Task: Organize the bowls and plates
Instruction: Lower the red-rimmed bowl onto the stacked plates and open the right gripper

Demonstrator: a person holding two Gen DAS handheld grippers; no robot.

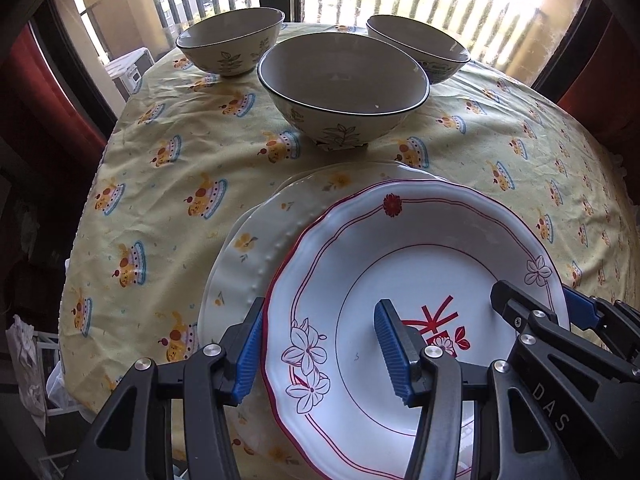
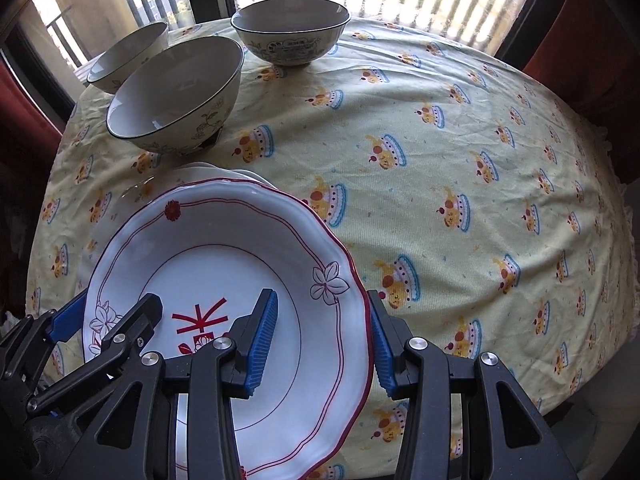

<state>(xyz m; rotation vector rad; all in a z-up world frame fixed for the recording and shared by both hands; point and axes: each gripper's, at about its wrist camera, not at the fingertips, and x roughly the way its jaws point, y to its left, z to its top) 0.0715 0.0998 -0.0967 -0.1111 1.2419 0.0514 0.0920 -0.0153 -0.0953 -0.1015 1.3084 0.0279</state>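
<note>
2 tools straddle opposite edges of a red-trimmed plate (image 1: pixel 400 280) above a stack of plates.

The left tool (image 1: pixel 320 354) is spread wide, 1 finger outside the plate's left rim and 1 over its middle; the right tool (image 2: pixel 324 344) is spread the same way across the right rim, neither pad clearly pressing it. Under the plate lie 2 pale yellow-flowered plates (image 1: pixel 256 236) on the desk (image 2: pixel 480 160) and its yellow cloth. Ahead of both tools stand 3 bowls (image 1: pixel 344 80), the nearest just beyond the plates.
</note>
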